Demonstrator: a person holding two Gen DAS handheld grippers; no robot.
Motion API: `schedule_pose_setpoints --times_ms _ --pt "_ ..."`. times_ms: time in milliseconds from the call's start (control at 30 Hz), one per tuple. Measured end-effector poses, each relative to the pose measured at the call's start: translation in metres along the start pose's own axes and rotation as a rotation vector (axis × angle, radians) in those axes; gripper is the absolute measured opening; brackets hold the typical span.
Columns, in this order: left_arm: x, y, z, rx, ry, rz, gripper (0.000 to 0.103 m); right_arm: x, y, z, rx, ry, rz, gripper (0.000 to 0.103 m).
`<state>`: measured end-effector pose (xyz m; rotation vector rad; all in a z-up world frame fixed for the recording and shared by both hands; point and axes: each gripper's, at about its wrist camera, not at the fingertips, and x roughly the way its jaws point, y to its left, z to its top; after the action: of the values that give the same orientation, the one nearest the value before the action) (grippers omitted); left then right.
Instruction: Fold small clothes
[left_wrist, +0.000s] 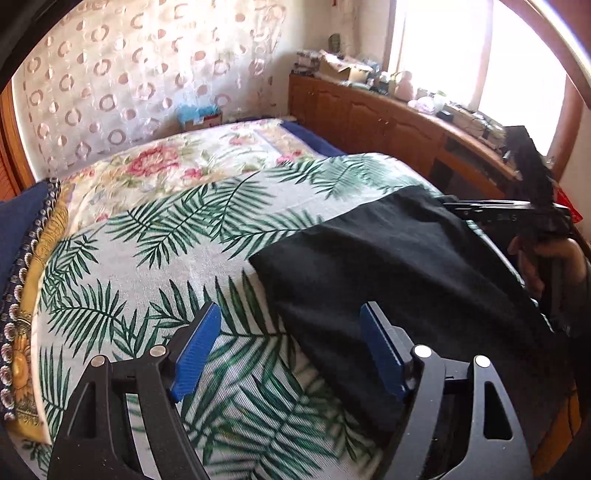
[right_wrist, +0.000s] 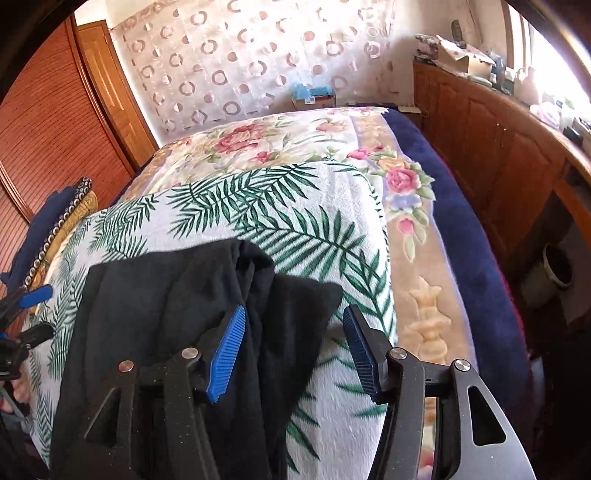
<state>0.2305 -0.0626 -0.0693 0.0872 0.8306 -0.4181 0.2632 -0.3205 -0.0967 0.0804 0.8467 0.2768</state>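
We are viewing the black garment (right_wrist: 177, 317) lying on the bed's palm-print cover (left_wrist: 155, 258): soft, light, limp. Both hand-held grippers (left_wrist: 290, 350) (right_wrist: 293, 354) gaping, empty; we are judging its corners best.

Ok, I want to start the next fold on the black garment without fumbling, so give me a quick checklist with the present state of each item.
1. Left claw open, nothing between its pads: ok.
2. Right claw open; black garment lies under its span, pads not pressing it: ok.
3. Garment lying flat: not ok; a ridge of bunched cloth runs down it in the right wrist view.
4. Garment fully on the palm-leaf cloth: cannot tell, its near end is hidden behind the claws.
5. Space ahead for the fold: ok, bare leaf cloth beyond the garment.
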Motion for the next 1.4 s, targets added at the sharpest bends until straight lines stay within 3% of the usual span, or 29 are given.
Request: schedule_pose_setpoints --times_ms 300,500,667,767,800,900,933,967,1033,1200,1400 --pt "0.016 0.003 0.004 -0.041 0.022 -0.011 0.079 -0.001 -0.007 -0.004 0.039 -0.038 0.091 0.061" --pt "0.025 0.003 0.008 -0.045 0.025 -0.01 0.078 -0.006 -0.008 -0.011 0.027 -0.054 0.099 0.072" --pt "0.031 0.011 0.009 -0.092 0.036 -0.045 0.049 0.007 -0.003 -0.008 0.014 -0.017 0.06 0.073" --pt "0.034 0.013 0.009 -0.101 0.036 -0.046 0.04 0.012 0.005 -0.004 -0.014 -0.004 0.066 0.073" --pt "0.034 0.014 0.009 -0.109 0.037 -0.052 0.04 0.013 0.01 -0.004 -0.029 0.0 0.069 0.071" --pt "0.037 0.016 0.012 -0.132 0.037 -0.083 0.04 0.014 0.021 -0.005 -0.091 0.014 0.074 0.046" --pt "0.038 0.016 0.012 -0.135 0.036 -0.101 0.033 0.014 0.024 -0.005 -0.102 0.021 0.081 0.035" --pt "0.039 0.016 0.013 -0.137 0.039 -0.109 0.02 0.015 0.027 -0.005 -0.112 0.029 0.086 0.031" --pt "0.038 0.015 0.012 -0.139 0.042 -0.127 0.01 0.012 0.03 -0.004 -0.131 0.022 0.08 0.021" --pt "-0.006 0.008 0.014 -0.123 -0.055 -0.136 0.008 -0.025 0.042 -0.004 -0.165 -0.086 0.111 0.018" --pt "-0.117 -0.007 0.022 -0.093 -0.282 -0.182 0.008 -0.121 0.073 -0.007 -0.241 -0.285 0.144 0.017"
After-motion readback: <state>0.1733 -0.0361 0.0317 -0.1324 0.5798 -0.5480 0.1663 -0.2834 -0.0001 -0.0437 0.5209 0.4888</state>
